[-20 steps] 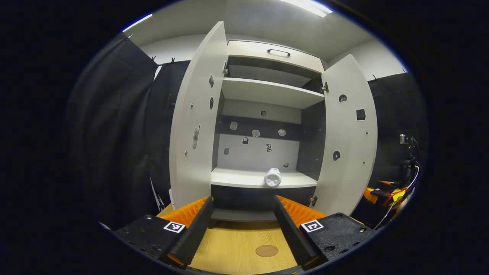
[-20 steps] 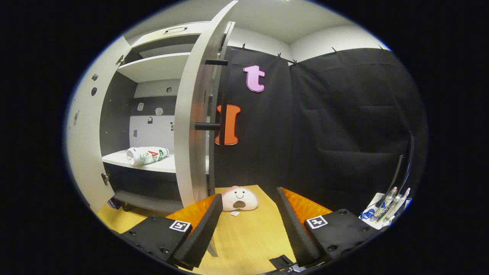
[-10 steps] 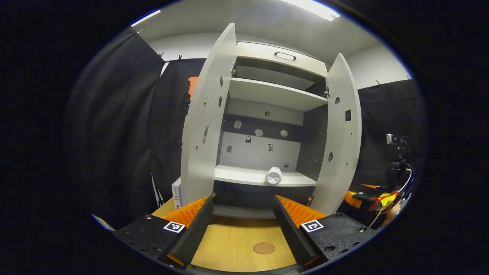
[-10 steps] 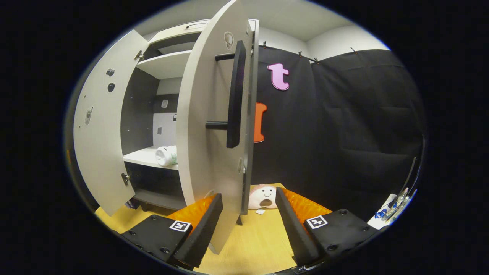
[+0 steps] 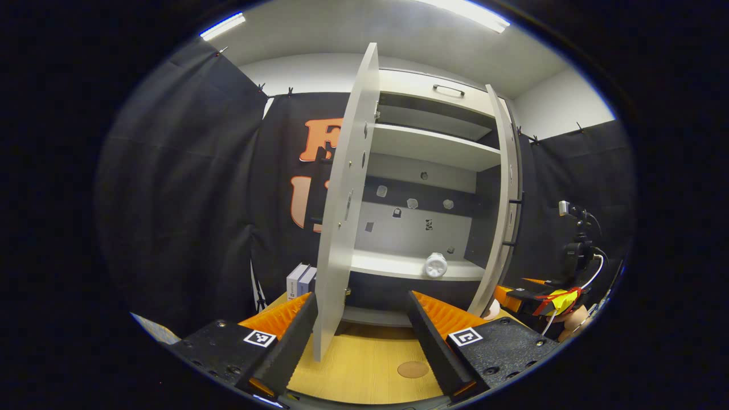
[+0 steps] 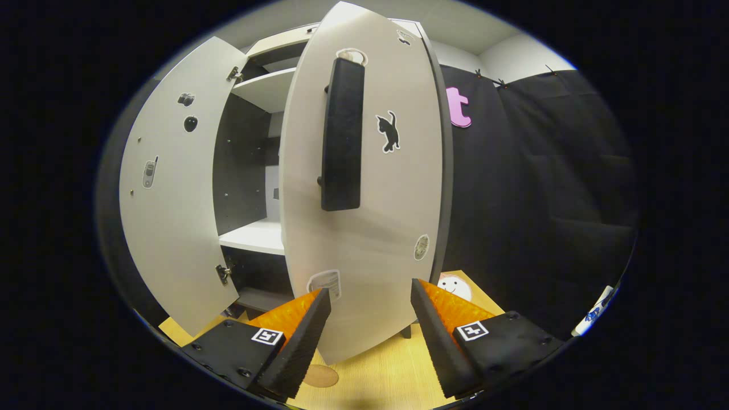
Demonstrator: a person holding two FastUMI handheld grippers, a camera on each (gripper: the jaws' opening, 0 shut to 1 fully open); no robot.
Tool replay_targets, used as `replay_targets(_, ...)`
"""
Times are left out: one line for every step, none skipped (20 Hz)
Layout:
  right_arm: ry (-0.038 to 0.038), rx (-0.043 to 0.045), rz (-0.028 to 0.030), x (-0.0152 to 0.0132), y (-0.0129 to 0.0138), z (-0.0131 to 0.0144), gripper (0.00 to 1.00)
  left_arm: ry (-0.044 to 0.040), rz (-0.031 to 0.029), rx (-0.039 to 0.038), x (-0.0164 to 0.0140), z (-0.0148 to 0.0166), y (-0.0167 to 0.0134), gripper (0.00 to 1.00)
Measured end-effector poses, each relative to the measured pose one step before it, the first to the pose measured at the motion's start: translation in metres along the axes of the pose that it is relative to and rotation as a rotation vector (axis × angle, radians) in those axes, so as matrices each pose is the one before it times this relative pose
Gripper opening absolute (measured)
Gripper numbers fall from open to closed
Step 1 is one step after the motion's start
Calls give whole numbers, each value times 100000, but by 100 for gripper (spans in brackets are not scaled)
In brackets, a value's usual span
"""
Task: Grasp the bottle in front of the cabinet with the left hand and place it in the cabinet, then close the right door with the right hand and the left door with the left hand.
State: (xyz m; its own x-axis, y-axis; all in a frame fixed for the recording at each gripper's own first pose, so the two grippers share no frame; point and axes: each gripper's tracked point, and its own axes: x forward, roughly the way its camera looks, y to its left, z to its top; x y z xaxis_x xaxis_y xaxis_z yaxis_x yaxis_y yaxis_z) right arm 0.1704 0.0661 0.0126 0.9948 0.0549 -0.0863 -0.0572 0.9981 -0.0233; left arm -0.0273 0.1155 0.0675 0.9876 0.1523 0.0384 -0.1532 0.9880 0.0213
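No writing reads clearly. Your bottle [image 5: 435,265] lies on the cabinet's lower shelf [image 5: 398,266]. Both grippers, left [image 5: 361,319] and right [image 6: 370,316], gape empty; right door [image 6: 364,188] stands just beyond yours, partly swung.

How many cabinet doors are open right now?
2. The left door stands open, edge-on to the left gripper; the right door hangs ajar before the right gripper. The bottle lies on the shelf.
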Motion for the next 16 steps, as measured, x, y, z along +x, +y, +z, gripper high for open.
replay_targets(-677,-909,566,-306,101,307,95,-107,1466,290,23,3,731,95)
replay_targets(-441,-683,567,-229,190,204,95,60,1284,373,-45,83,683,93)
replay_targets(-476,-237,470,-257,168,118,95,-91,1348,425,61,-51,777,95)
replay_targets(-322,22,229,-195,190,66,95,-165,1259,235,68,26,737,95)
replay_targets(-337,298,0,-214,25,194,95,56,1066,190,134,78,699,92)
replay_targets(-479,475,1,-349,-123,94,95,139,1061,193,147,-20,671,92)
replay_targets(-361,410,-156,-363,-196,210,95,265,838,276,158,18,679,92)
replay_targets(-175,427,33,-447,-310,170,95,-44,876,266,199,86,610,92)
replay_targets(-153,366,-5,-381,-93,199,95,-211,1100,133,391,93,734,93)
replay_targets(-270,239,-33,-396,-79,189,95,-376,1186,180,388,147,765,92)
replay_targets(-601,58,-124,-385,-148,242,95,-438,1236,273,497,51,914,92)
replay_targets(-577,-165,-286,-387,-158,284,95,-355,1029,273,541,211,736,95)
replay_targets(-454,-418,-124,-412,-189,254,95,-128,1040,207,576,43,616,95)
replay_targets(-307,-354,163,-426,-94,176,95,293,1016,58,575,-197,664,95)
replay_targets(-68,-196,183,-423,-77,132,95,704,1187,-82,773,-352,764,95)
replay_targets(102,-223,-81,-363,-209,54,95,406,771,-192,794,-380,569,95)
